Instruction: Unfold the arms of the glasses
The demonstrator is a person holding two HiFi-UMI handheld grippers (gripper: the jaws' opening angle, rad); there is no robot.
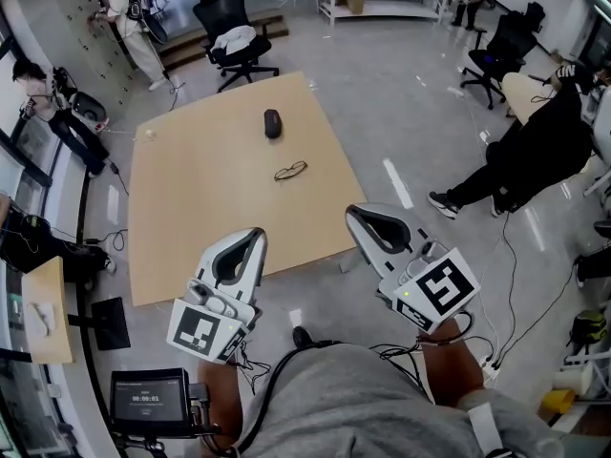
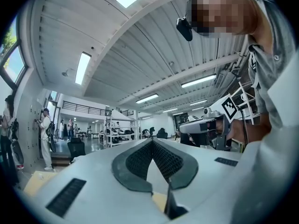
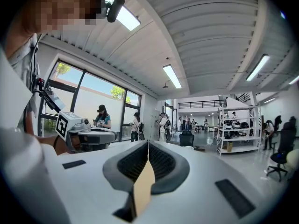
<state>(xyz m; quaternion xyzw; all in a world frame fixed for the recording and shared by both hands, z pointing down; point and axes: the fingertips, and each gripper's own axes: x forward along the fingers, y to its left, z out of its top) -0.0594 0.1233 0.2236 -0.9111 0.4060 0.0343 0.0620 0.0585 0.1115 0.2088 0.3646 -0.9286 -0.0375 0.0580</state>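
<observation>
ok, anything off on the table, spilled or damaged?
Nothing stands out. The glasses lie flat in the middle of the table, apart from a dark oval object beyond them; no spill or damage shows.

The small screen (image 1: 148, 399) shows a timer-like row of digits, too small to read

The head camera is looking steeply down from above the person onto the worktop (image 1: 210, 189), with the left tongs (image 1: 250, 239) and right tongs (image 1: 361, 216) showing at its near edge. Each tongs camera is riding close behind its own jaws and facing level toward the far room. Both are taking in the white shelving rack (image 2: 122, 129), and each is catching the other tongs at its side.
</observation>
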